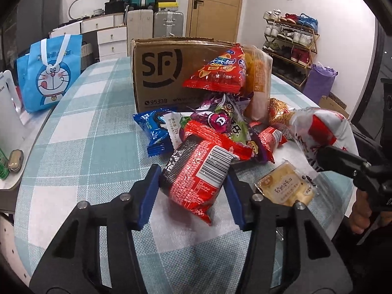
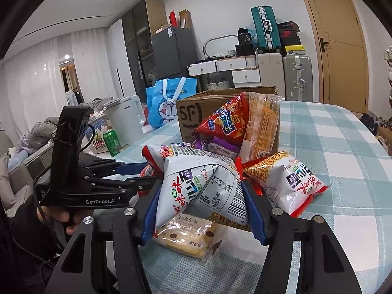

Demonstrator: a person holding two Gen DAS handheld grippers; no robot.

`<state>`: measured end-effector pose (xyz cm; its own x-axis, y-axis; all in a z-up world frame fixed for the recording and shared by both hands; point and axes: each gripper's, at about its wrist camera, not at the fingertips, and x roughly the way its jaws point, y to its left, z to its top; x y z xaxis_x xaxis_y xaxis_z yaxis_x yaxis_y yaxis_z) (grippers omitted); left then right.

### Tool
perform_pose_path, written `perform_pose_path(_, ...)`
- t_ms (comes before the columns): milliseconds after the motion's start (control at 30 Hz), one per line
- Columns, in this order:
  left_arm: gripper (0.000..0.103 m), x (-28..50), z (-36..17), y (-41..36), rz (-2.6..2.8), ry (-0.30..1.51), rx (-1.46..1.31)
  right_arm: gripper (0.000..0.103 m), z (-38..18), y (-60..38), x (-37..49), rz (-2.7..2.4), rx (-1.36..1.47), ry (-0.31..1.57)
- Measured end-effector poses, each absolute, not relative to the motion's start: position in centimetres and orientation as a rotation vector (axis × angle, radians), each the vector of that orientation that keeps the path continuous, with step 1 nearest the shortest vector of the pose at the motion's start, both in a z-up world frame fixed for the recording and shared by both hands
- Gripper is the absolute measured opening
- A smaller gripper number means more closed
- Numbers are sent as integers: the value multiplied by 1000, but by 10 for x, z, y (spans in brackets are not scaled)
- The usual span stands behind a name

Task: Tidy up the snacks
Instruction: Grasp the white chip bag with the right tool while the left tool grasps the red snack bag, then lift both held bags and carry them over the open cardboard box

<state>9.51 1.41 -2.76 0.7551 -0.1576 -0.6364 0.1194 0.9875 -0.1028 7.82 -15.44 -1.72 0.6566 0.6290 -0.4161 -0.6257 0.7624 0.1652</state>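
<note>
Red packet point(image 1: 196, 178) between left gripper point(image 1: 189, 196) jaws

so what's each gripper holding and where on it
Left gripper pinches the red-black snack packet across its sides; right gripper clamps the white noodle-snack bag across its sides.

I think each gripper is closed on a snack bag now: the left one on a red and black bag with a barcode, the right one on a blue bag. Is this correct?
Not quite. In the right wrist view the right gripper is closed on a white bag with red print and a barcode, not a blue one. The rest holds: the left gripper is closed on the red and black bag with a barcode.
</note>
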Motion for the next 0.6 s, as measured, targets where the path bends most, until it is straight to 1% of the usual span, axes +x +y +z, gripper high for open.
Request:
perform_pose_path(333,47,74,-8,12,-141,619,-79,62,-8,-164,78,692,42,428)
perform_pose_path(600,47,75,13,20,-89,583,-110,62,14,-173,89,643,64,397)
